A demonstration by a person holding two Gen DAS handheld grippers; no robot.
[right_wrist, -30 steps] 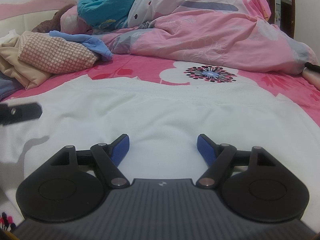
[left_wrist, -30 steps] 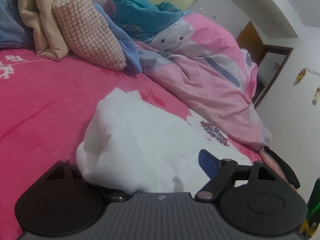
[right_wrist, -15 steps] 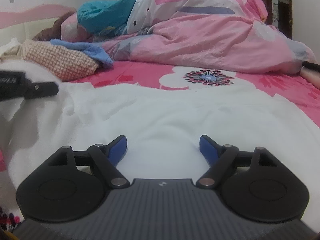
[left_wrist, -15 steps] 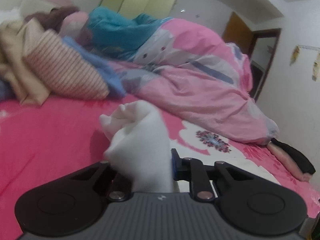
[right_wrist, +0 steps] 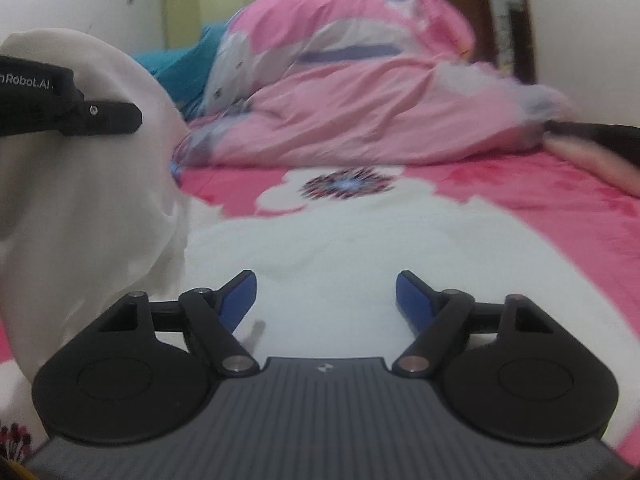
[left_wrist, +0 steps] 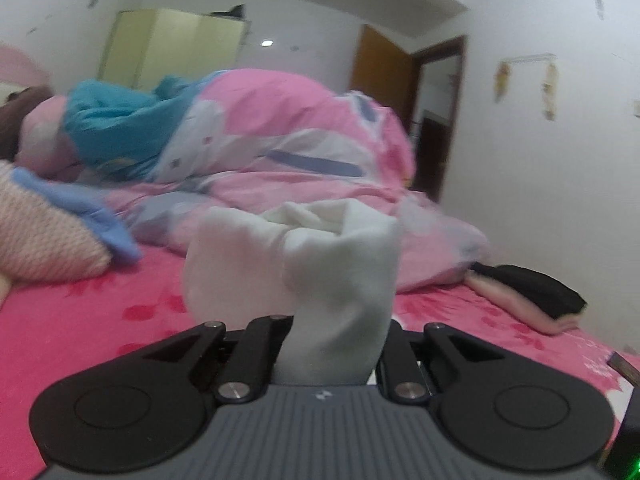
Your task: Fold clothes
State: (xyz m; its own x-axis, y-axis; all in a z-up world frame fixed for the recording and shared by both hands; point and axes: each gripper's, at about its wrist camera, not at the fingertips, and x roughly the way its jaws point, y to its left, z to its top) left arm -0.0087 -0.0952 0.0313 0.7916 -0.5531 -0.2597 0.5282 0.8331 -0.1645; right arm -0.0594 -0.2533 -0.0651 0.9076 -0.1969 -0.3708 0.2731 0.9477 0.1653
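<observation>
White garment point(right_wrist: 360, 248) lies spread on the pink bed sheet point(right_wrist: 560, 184), one end bunched and lifted off it. My left gripper point(left_wrist: 334, 344) is clamped on that raised bunch, cloth sticking up between the fingers. My right gripper point(right_wrist: 326, 300) is spread wide just over the flat part of the garment, gripping nothing; contact unclear. Pink quilt point(left_wrist: 300, 160) heaped beyond the garment. Checked pillow point(left_wrist: 40, 236) far left of it.
</observation>
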